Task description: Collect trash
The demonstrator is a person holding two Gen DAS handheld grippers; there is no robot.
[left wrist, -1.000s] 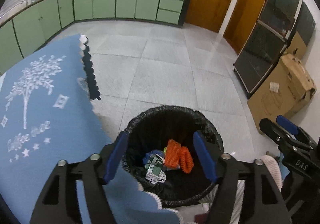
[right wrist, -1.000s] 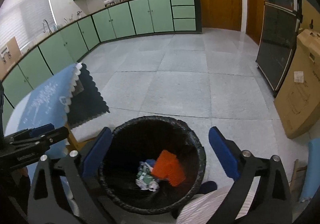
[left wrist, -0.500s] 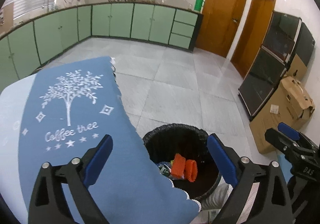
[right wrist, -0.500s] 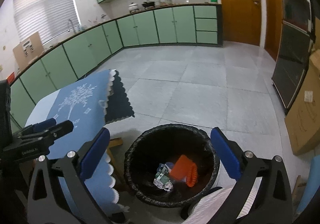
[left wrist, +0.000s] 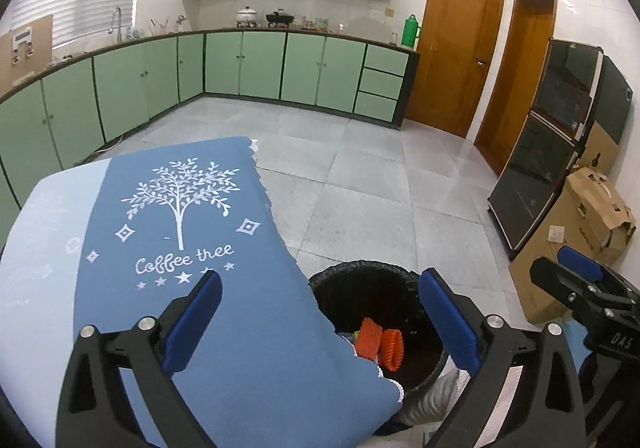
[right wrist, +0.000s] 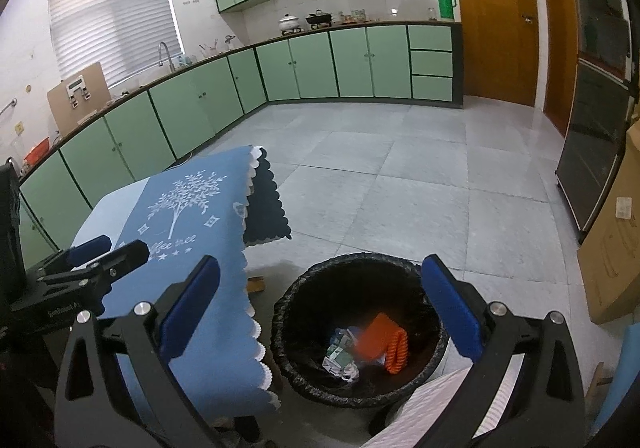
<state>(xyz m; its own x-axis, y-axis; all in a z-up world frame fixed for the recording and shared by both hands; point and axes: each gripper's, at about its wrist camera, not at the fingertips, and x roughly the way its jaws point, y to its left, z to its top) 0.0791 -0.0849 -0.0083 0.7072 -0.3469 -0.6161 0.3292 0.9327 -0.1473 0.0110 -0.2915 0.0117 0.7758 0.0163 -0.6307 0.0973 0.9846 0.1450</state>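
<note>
**Two open grippers above a bin of trash**

Two words, "Coffee tree", stand in white under a tree print on the blue cloth [left wrist: 180,232] that covers the counter. The right hand-held gripper [left wrist: 576,280], seen from the left wrist, bears letters too small to read surely.

The left hand-held gripper [left wrist: 320,316] is spread wide and holds nothing; so is the right one, jaws wide and bare in its own view.

The trash lies in the black bin [right wrist: 304,288] on the floor just beside the counter: an orange piece [right wrist: 380,336], a ribbed orange coil [right wrist: 398,352] and crumpled wrappers [right wrist: 340,356]. Only the right wrist view shows the wrappers clearly; the cloth hides them from the left.

A second ago the left hand-held gripper was narrower and low over the bin; now both sit higher, with more of the cloth in view.
</note>
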